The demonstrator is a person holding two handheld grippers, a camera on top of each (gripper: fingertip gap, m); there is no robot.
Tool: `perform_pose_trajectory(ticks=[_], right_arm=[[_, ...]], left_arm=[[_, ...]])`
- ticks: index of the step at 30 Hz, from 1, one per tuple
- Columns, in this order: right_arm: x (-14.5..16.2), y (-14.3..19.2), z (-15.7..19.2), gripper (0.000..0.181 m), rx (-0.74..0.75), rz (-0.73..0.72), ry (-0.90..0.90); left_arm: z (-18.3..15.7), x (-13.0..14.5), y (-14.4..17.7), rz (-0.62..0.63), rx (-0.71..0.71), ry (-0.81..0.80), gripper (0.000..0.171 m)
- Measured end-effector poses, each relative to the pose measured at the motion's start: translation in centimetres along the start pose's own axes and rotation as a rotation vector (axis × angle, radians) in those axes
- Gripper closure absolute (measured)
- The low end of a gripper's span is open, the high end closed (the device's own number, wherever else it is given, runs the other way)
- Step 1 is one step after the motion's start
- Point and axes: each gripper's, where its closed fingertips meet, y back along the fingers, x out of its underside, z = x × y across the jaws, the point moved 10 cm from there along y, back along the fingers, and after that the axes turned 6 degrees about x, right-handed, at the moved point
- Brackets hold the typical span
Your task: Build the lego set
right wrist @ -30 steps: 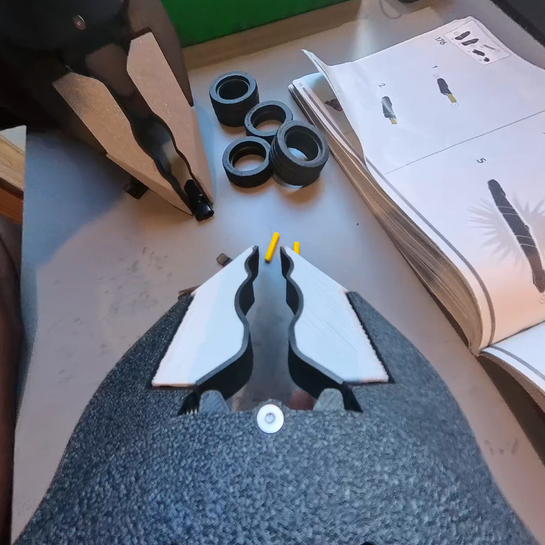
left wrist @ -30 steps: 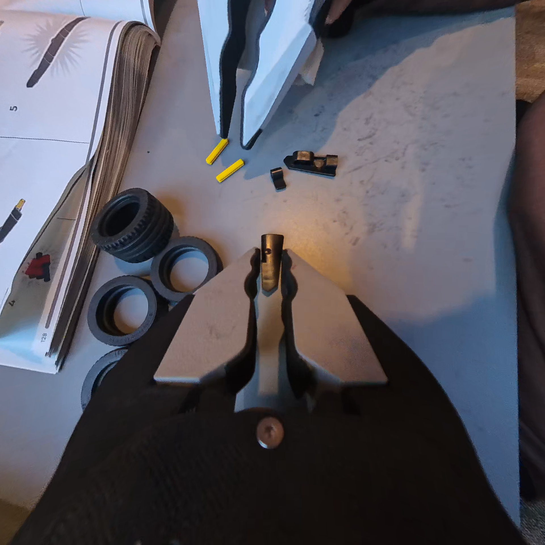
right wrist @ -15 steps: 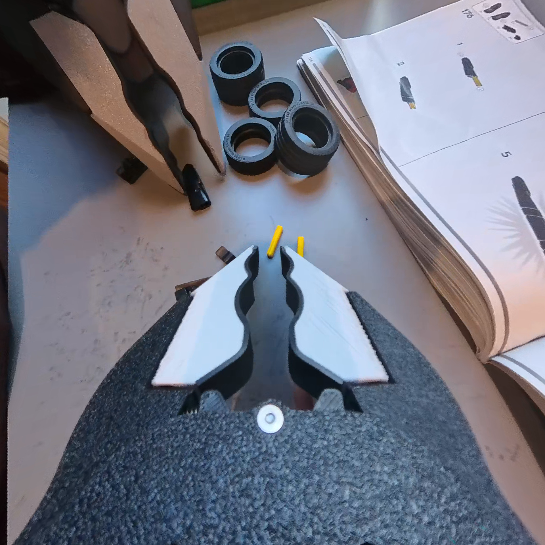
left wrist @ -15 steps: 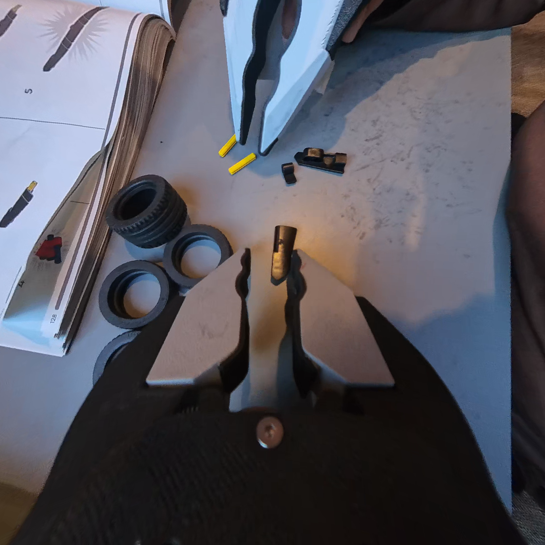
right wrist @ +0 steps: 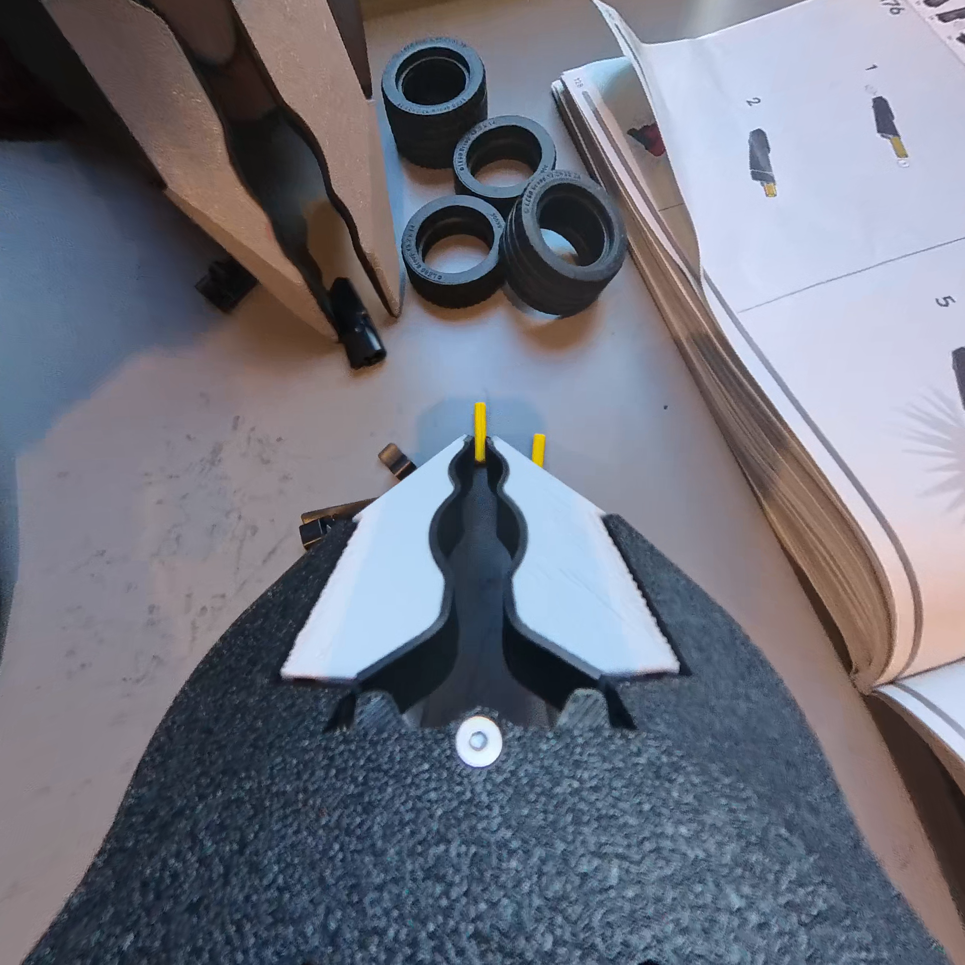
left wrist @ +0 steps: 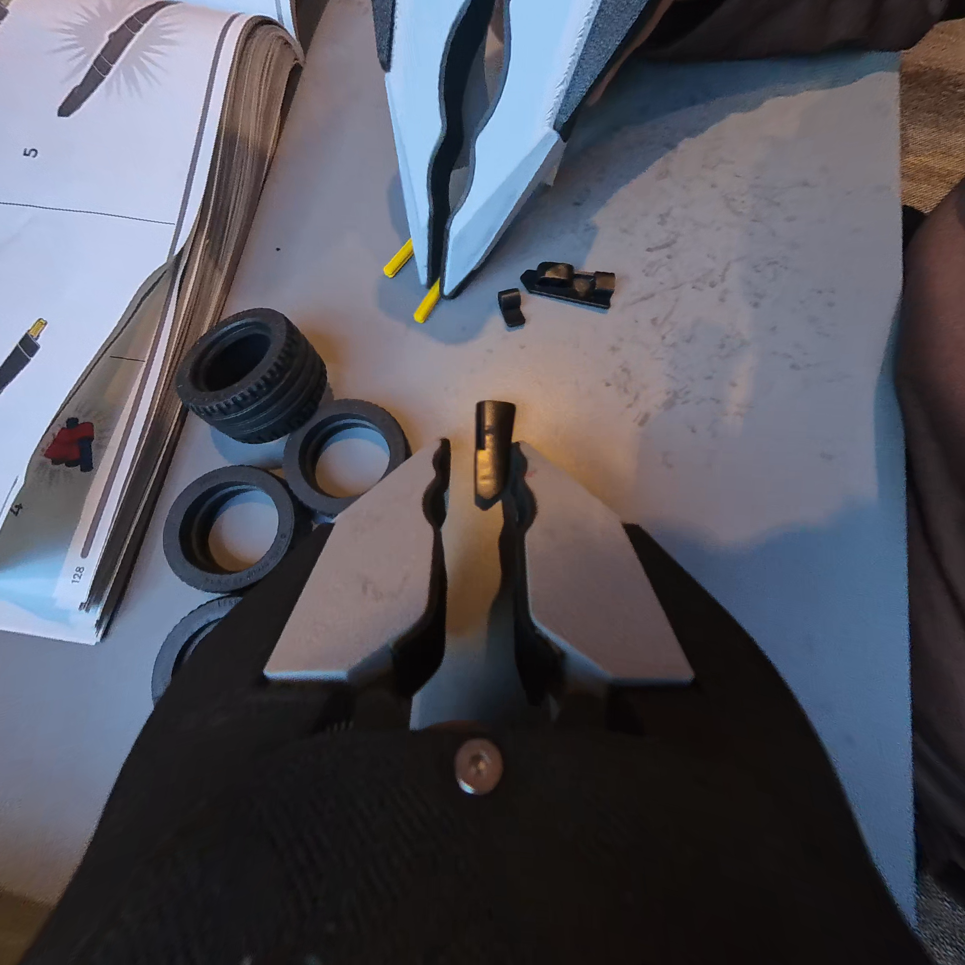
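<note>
Grey, scuffed tabletop (left wrist: 731, 365) fills both views, with an open instruction booklet (right wrist: 783, 261) along one edge and four black rubber tyres (right wrist: 566, 245) clustered beside it. At the far side of the left wrist view, the right gripper (right wrist: 478, 444) has its white fingers pressed together on one end of a thin yellow plastic pin (right wrist: 479, 432), which pokes out past the tips; a second yellow pin (right wrist: 538, 448) lies just to its right on the table. The left gripper (left wrist: 480, 449) is spread, and a short black tubular connector piece (left wrist: 492, 449) sits between its grey fingers, resting against the right-hand one with a clear gap to the other, so it is not clamped. Two more small black parts (left wrist: 569, 284) lie to the right of the pins in the left view. The likely trouble is the pin: it is caught only by its very end, so lifting could let it pivot or slip free, and it might flick the neighbouring pin away. The unclamped connector could also roll or be knocked aside if the left fingers close off-centre, spoiling the alignment needed to push pin into tube.
</note>
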Motion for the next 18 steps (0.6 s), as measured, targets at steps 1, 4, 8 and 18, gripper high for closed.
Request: perform_pose_trajectory(ticks=[1, 4, 8, 18], right_arm=[[0.0, 0.0, 0.1, 0.179, 0.005, -0.001, 0.007], [-0.1, 0.0, 0.3, 0.179, 0.016, -0.011, 0.032], [-0.6, 0.0, 1.1, 0.179, -0.027, -0.057, 0.081], [-1.1, -0.8, 2.9, 0.18, -0.11, -0.034, 0.221]], left_arm=[[0.0, 0.0, 0.0, 0.002, -0.001, -0.006, 0.157], [-0.2, 0.0, -0.1, 0.003, 0.012, -0.024, 0.161], [-0.2, -0.1, -0.1, 0.005, 0.013, -0.029, 0.161], [-0.2, 0.0, -0.1, 0.005, 0.044, -0.049, 0.16]])
